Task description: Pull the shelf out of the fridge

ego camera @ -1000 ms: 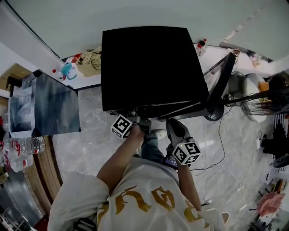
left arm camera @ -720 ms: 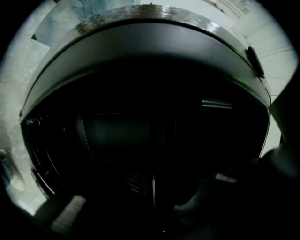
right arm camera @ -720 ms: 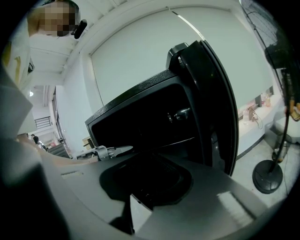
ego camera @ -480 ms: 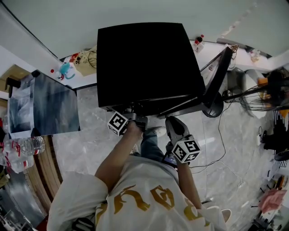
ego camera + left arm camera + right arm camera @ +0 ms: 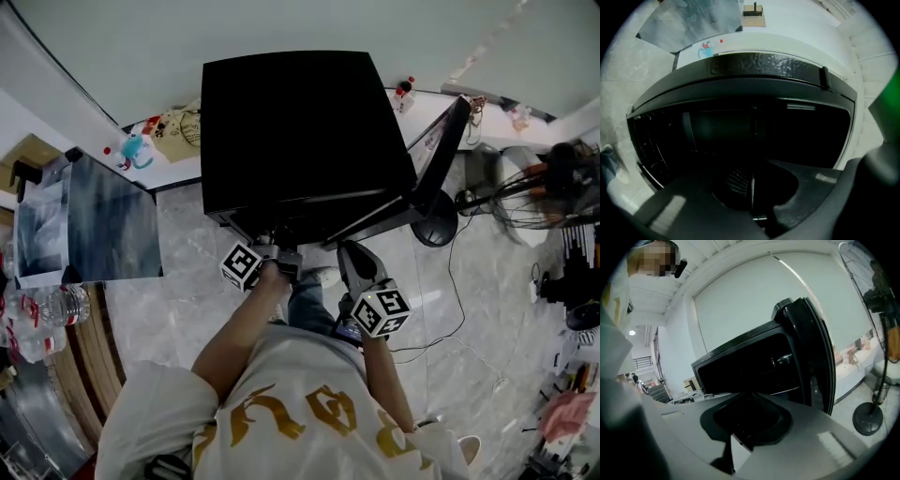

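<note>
Fridge (image 5: 300, 131): black box sitting on the tiled floor (image 5: 187, 281), with a white table (image 5: 178, 169) against the wall behind it. Its door (image 5: 436, 155) is standing open to the right, so the front is free for reaching in.

Person: we are looking down on them standing square to the opening, both arms held forward.

Left claw (image 5: 284, 251): it is pressing in at the lower front edge of the opening, which we judge to be the working side. Its own view shows the jaws meeting along a thin seam deep in the dark interior. The dark is keeping us from telling whether anything is pinched in that seam.

Right claw (image 5: 353, 258): it is hanging back beside the door, clear of the opening, probably so as not to crowd the left. Its jaws are lying together with nothing between them.

Shelf (image 5: 785, 393): it is showing only in the right gripper view, as a thin pale line running across inside the cabinet. We are reading it as fully inside the fridge, not yet drawn out. The head view is giving only the black top and the door edge, and the left gripper view is too dark to pick the shelf out.
</note>
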### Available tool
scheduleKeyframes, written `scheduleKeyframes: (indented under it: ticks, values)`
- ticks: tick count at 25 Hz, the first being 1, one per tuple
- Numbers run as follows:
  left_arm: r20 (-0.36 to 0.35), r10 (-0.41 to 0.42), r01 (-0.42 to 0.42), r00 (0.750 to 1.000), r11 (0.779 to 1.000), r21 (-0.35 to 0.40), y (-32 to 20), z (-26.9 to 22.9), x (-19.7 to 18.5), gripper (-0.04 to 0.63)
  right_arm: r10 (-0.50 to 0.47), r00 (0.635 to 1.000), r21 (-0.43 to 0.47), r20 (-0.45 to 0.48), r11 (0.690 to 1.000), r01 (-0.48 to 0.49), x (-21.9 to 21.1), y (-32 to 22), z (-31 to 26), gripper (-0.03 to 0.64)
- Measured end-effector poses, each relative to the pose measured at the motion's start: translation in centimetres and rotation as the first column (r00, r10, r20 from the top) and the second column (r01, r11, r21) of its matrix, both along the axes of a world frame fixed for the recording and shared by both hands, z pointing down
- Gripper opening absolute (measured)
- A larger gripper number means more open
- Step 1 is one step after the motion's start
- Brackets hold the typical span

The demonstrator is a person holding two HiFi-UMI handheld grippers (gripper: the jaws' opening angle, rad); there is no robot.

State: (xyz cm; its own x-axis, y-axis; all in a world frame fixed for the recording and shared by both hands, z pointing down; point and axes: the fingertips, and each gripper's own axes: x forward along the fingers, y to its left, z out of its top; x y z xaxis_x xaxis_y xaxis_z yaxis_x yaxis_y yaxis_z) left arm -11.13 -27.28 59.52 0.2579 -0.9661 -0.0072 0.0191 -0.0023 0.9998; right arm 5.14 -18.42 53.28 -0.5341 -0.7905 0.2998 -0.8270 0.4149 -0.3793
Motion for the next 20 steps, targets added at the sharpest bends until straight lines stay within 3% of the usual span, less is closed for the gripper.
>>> scheduleKeyframes:
  ticks: [20]
  values:
    - [-0.026, 0.056, -0.057, 0.998, 0.998, -0.039, 6.4, 0.2, 1.3, 0.014, -0.021, 1.000, 0.062, -0.003, 0.998, 0.021, -1.3, 3.5, -2.0, 0.058]
